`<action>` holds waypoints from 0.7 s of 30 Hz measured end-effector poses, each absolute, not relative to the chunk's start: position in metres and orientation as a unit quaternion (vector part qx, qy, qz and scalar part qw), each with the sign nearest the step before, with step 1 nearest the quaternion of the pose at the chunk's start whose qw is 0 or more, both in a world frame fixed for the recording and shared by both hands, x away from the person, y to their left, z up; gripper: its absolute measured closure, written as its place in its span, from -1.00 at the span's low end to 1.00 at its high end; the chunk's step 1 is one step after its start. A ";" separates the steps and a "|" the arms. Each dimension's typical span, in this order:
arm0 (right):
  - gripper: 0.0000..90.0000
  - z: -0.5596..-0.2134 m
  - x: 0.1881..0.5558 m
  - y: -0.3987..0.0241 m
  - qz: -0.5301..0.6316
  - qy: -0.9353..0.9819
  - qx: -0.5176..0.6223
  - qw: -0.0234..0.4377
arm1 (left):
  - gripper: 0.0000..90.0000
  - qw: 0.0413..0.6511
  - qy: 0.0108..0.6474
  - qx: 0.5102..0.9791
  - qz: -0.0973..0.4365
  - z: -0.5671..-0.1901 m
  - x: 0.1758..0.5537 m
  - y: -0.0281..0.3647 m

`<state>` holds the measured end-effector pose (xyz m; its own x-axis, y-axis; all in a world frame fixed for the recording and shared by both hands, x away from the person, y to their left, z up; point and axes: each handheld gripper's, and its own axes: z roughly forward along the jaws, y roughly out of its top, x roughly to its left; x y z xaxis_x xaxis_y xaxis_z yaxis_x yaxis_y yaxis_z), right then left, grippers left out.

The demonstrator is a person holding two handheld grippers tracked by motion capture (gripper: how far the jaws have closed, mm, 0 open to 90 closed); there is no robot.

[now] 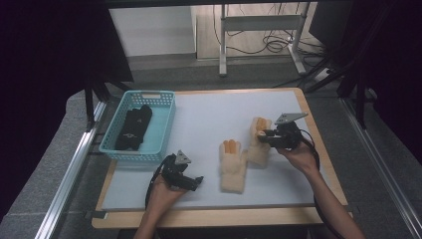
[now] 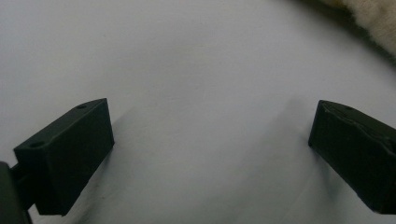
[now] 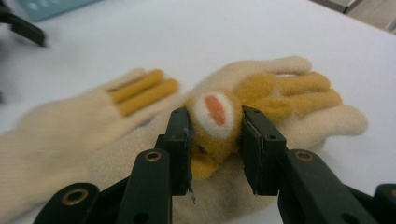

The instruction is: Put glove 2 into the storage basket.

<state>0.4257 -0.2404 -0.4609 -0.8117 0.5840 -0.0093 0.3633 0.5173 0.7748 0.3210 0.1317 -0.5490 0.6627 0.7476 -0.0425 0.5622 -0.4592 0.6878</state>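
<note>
Fingers of your right gripper (image 3: 215,135) pinch the animal face on the right glove (image 1: 258,144) near the bench's right edge, likely to lift it. Your left gripper (image 2: 210,149) hovers wide open, empty, beside the other glove (image 1: 233,167).

1. A turquoise plastic basket (image 1: 164,122) at the white table's (image 1: 209,114) left edge holds folded black fabric (image 1: 133,128).
2. Two fuzzy cream gloves with orange fingers lie mid-table, side by side: the left glove (image 1: 233,167) and the right glove (image 1: 259,142).
3. The right gripper (image 1: 262,133) is on the right glove; the left gripper (image 1: 197,182) hovers near the front.
</note>
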 end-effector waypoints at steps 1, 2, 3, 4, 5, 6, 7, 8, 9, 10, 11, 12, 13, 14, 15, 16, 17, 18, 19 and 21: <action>0.44 -0.457 0.421 -0.238 0.408 0.862 0.270 0.134 | -0.99 0.346 0.388 0.844 0.134 -0.549 0.321 0.132; 0.43 -0.454 0.416 -0.235 0.411 0.862 0.266 0.131 | -0.99 0.346 0.388 0.844 0.134 -0.549 0.321 0.132; 0.43 -0.451 0.411 -0.232 0.414 0.863 0.262 0.127 | -0.99 0.346 0.388 0.844 0.134 -0.549 0.321 0.132; 0.44 -0.448 0.406 -0.229 0.414 0.864 0.259 0.123 | -0.99 0.346 0.387 0.844 0.136 -0.549 0.321 0.132; 0.43 -0.445 0.401 -0.226 0.416 0.864 0.257 0.121 | -0.99 0.347 0.389 0.843 0.135 -0.549 0.321 0.132; 0.43 -0.443 0.396 -0.222 0.419 0.864 0.253 0.116 | -0.99 0.348 0.389 0.842 0.135 -0.549 0.321 0.131; 0.43 -0.441 0.392 -0.218 0.422 0.865 0.249 0.108 | -0.99 0.348 0.389 0.842 0.135 -0.549 0.321 0.131; 0.43 -0.440 0.387 -0.214 0.425 0.865 0.246 0.102 | -0.99 0.348 0.389 0.842 0.135 -0.549 0.321 0.131; 0.43 -0.439 0.382 -0.209 0.425 0.867 0.242 0.096 | -0.99 0.348 0.389 0.842 0.135 -0.549 0.321 0.131; 0.43 -0.439 0.377 -0.204 0.423 0.869 0.238 0.093 | -0.99 0.348 0.389 0.842 0.135 -0.549 0.321 0.131; 0.43 -0.439 0.373 -0.198 0.419 0.872 0.235 0.091 | -0.99 0.348 0.390 0.842 0.135 -0.549 0.321 0.131; 0.43 -0.440 0.369 -0.192 0.416 0.875 0.231 0.087 | -0.99 0.348 0.389 0.842 0.135 -0.549 0.321 0.131; 0.43 -0.441 0.366 -0.186 0.414 0.877 0.227 0.085 | -0.99 0.348 0.389 0.842 0.135 -0.549 0.321 0.131; 0.43 -0.443 0.364 -0.180 0.412 0.879 0.223 0.083 | -0.99 0.348 0.389 0.842 0.135 -0.549 0.321 0.131; 0.43 -0.445 0.362 -0.174 0.410 0.881 0.221 0.082 | -0.99 0.347 0.388 0.843 0.135 -0.549 0.321 0.132; 0.43 -0.448 0.361 -0.168 0.406 0.883 0.221 0.080 | -0.99 0.347 0.389 0.843 0.135 -0.549 0.321 0.132; 0.42 -0.452 0.361 -0.163 0.402 0.885 0.221 0.081 | -0.99 0.348 0.388 0.843 0.135 -0.549 0.321 0.132; 0.42 -0.456 0.362 -0.159 0.397 0.887 0.222 0.086 | -0.99 0.347 0.388 0.843 0.135 -0.549 0.321 0.132; 0.42 -0.461 0.362 -0.155 0.390 0.888 0.224 0.092 | -0.99 0.348 0.389 0.843 0.135 -0.549 0.321 0.132; 0.40 -0.472 0.365 -0.149 0.379 0.893 0.225 0.093 | -0.99 0.348 0.388 0.843 0.135 -0.549 0.321 0.132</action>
<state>0.3646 -0.1491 -0.4721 -0.8818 0.4716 0.0038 0.3304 0.6120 0.7185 0.3210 0.1316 -0.5491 0.6616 0.7487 -0.0420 0.5606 -0.4567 0.6908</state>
